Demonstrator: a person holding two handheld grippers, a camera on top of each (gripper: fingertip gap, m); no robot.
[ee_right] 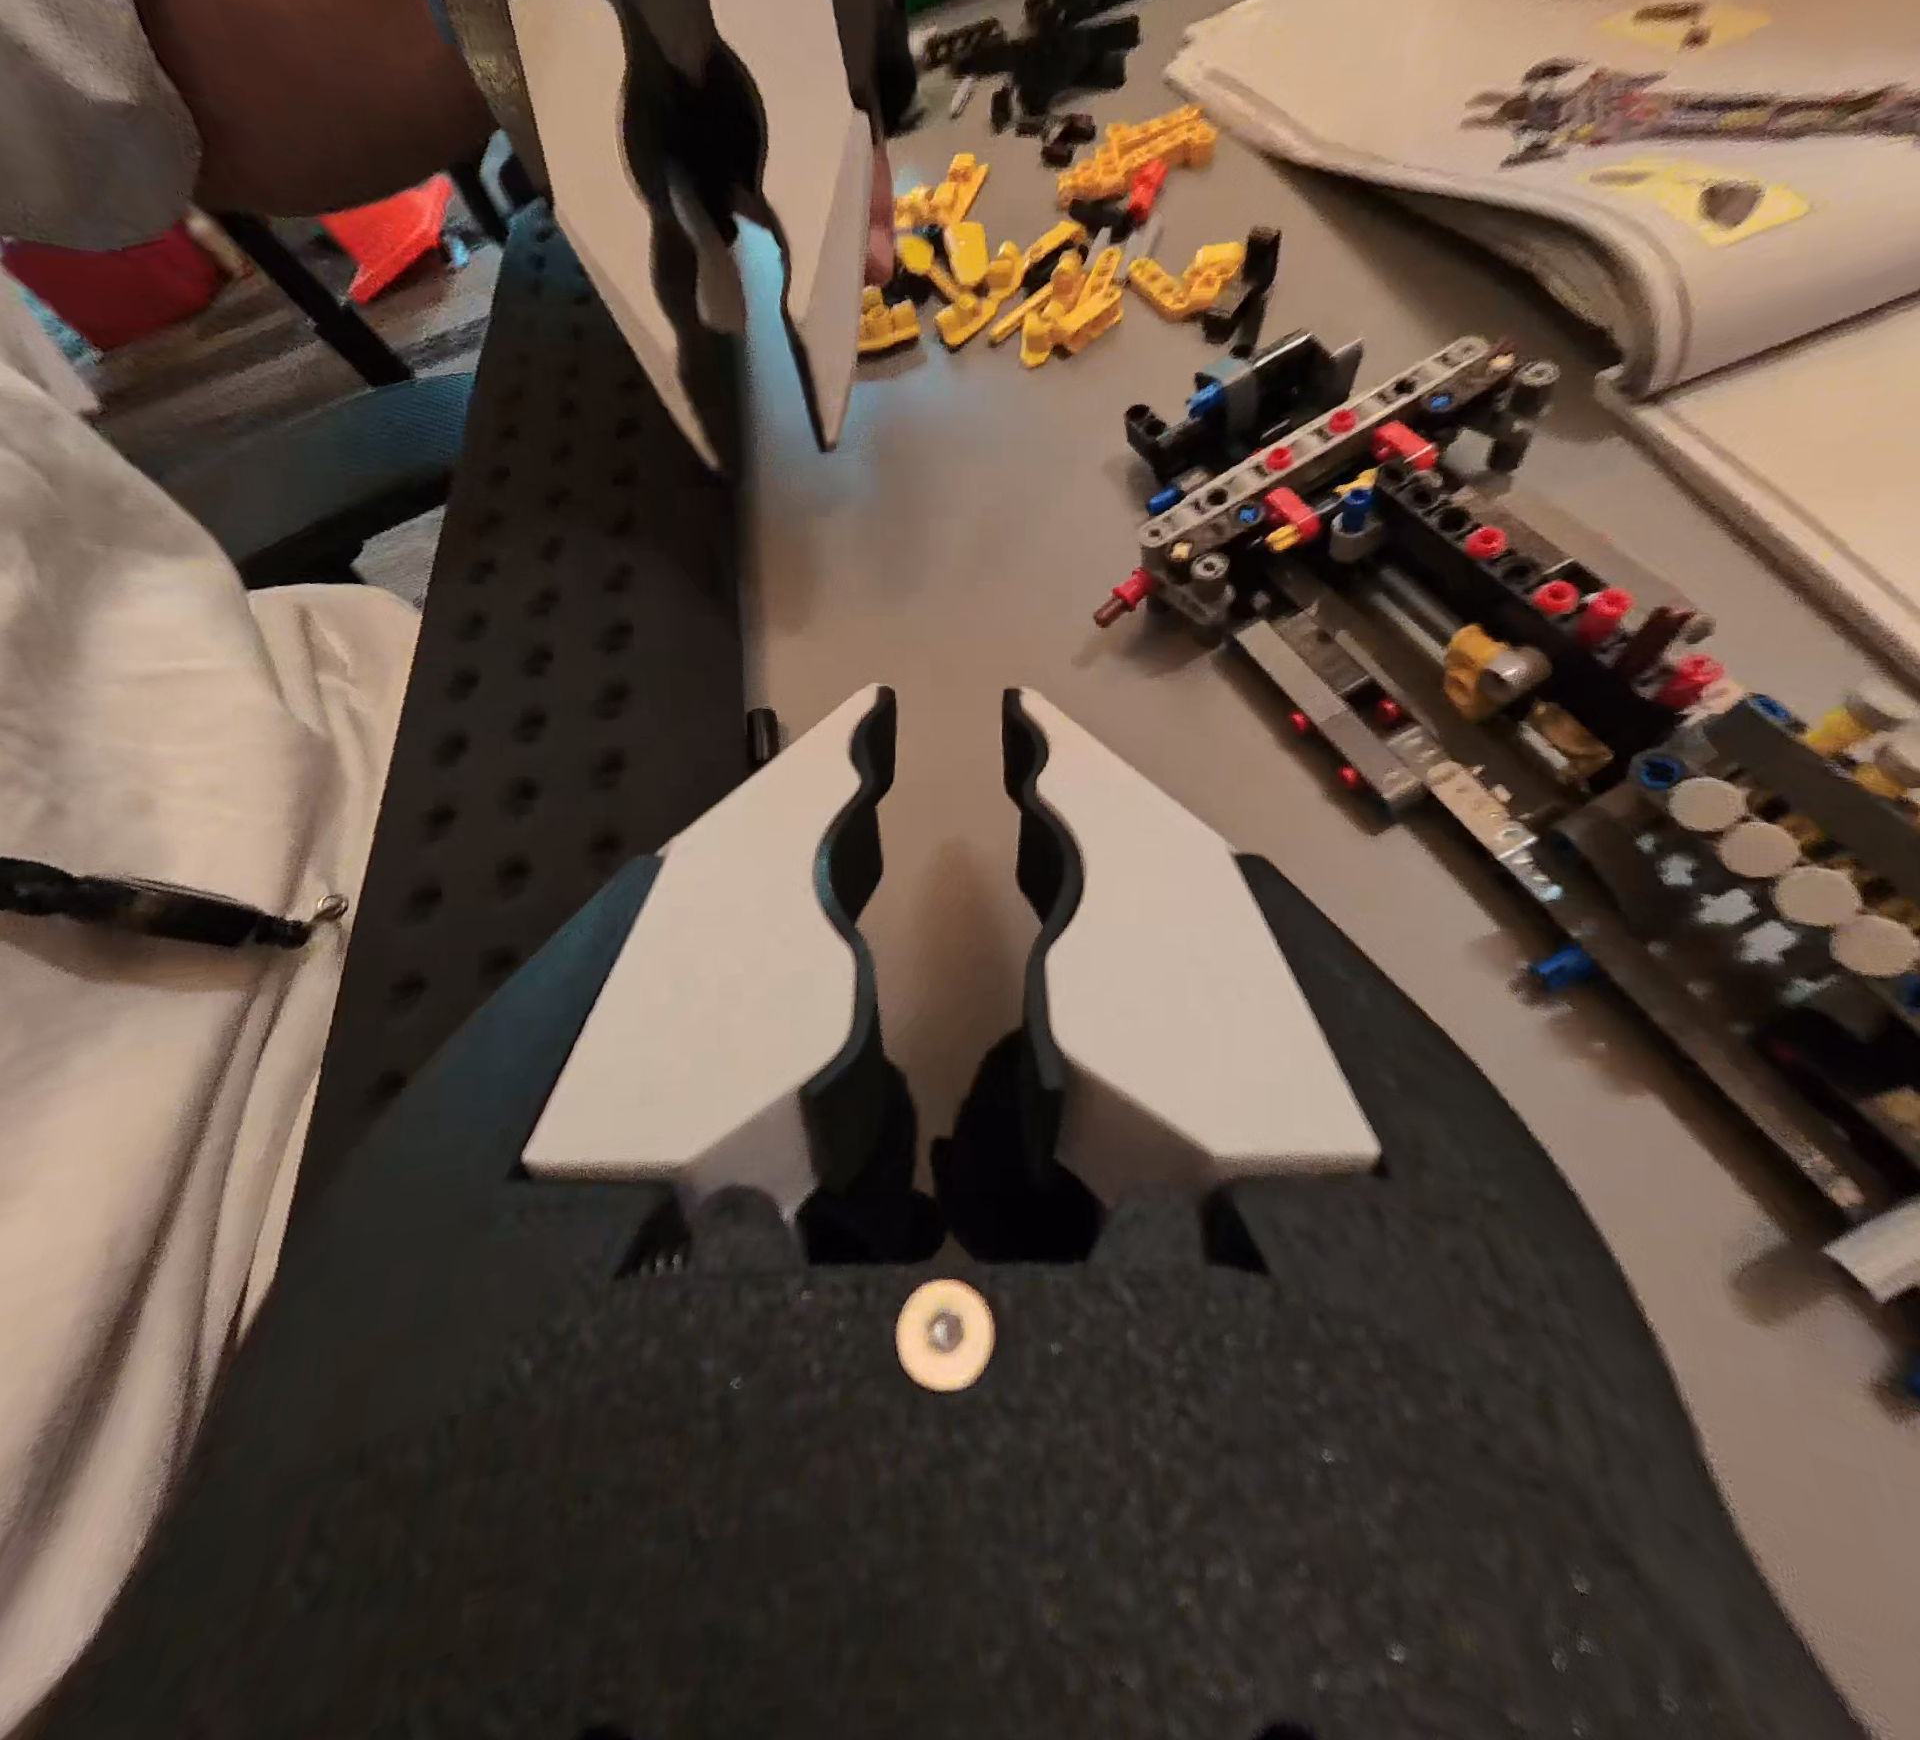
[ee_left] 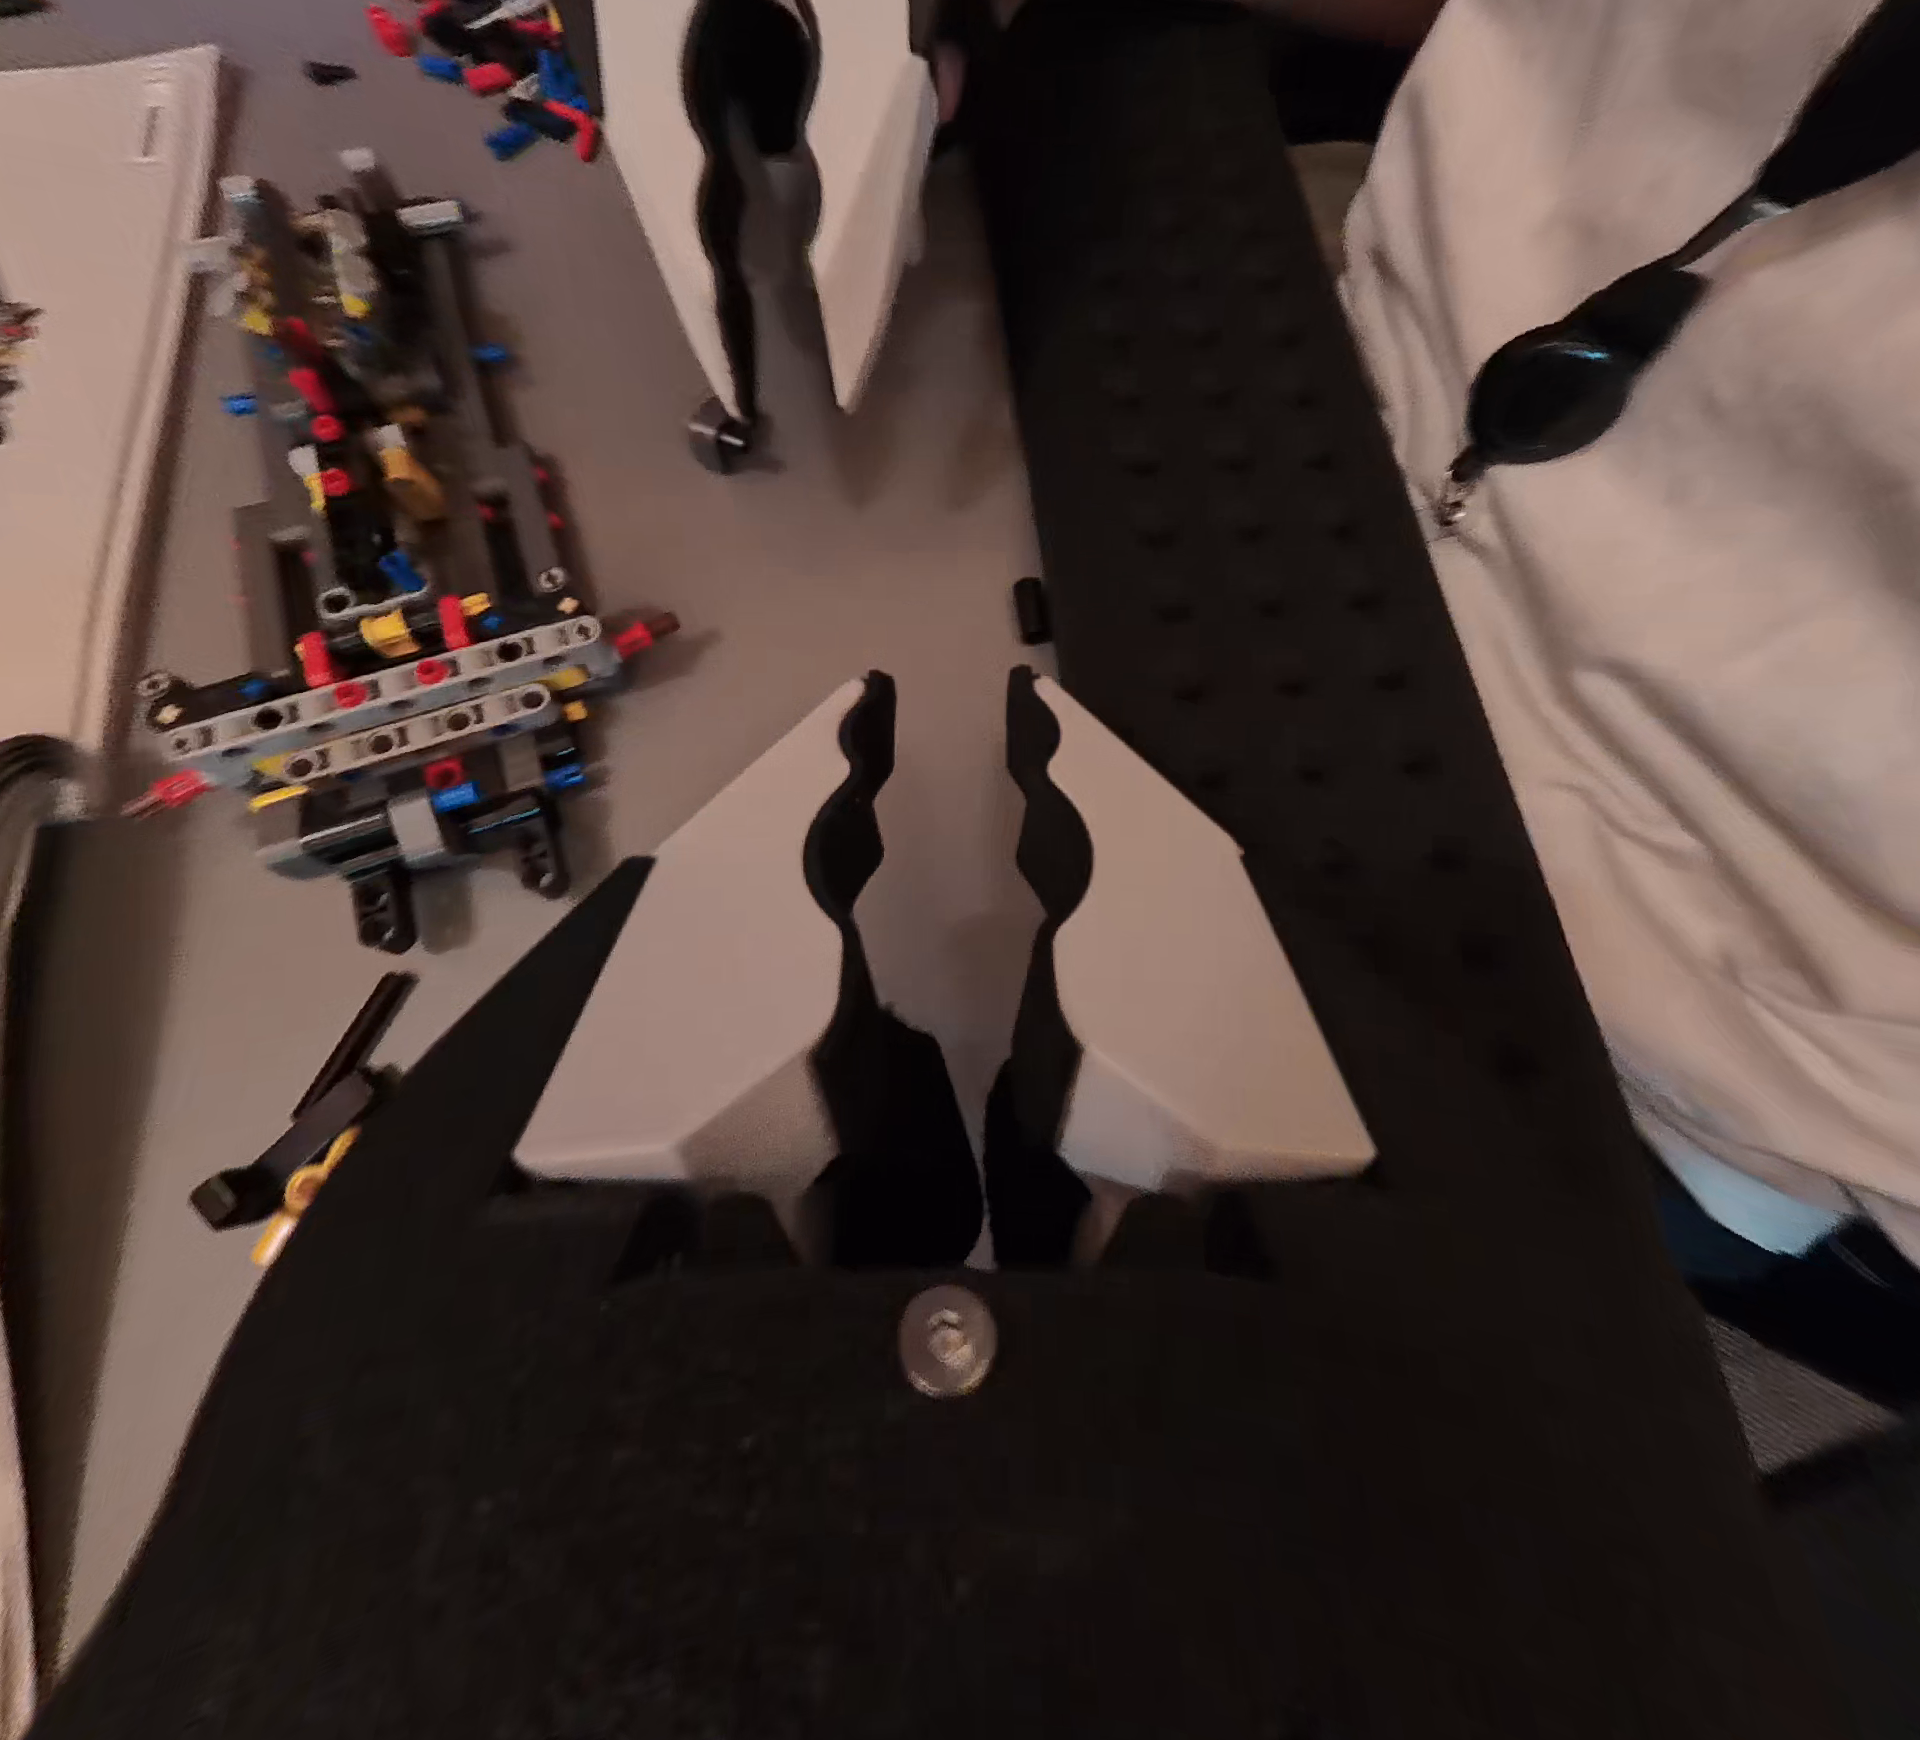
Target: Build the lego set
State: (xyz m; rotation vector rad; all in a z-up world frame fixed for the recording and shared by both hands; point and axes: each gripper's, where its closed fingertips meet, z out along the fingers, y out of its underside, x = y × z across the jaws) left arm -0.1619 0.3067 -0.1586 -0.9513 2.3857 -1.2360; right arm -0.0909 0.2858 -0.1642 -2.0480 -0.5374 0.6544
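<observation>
Both grippers hang over the grey table (ee_left: 852, 568) with their jaws apart and nothing between them. The left gripper (ee_left: 943, 680) and the right gripper (ee_right: 948, 695) point tip to tip across a bare patch near the table's edge. The half-built lego model (ee_right: 1455, 610) lies flat off to the right gripper's right — to the left gripper's left — its long axis running away from the person. Neither gripper looks clearly nearer; a small black piece (ee_left: 719, 433) sits just below the right gripper's tips.
</observation>
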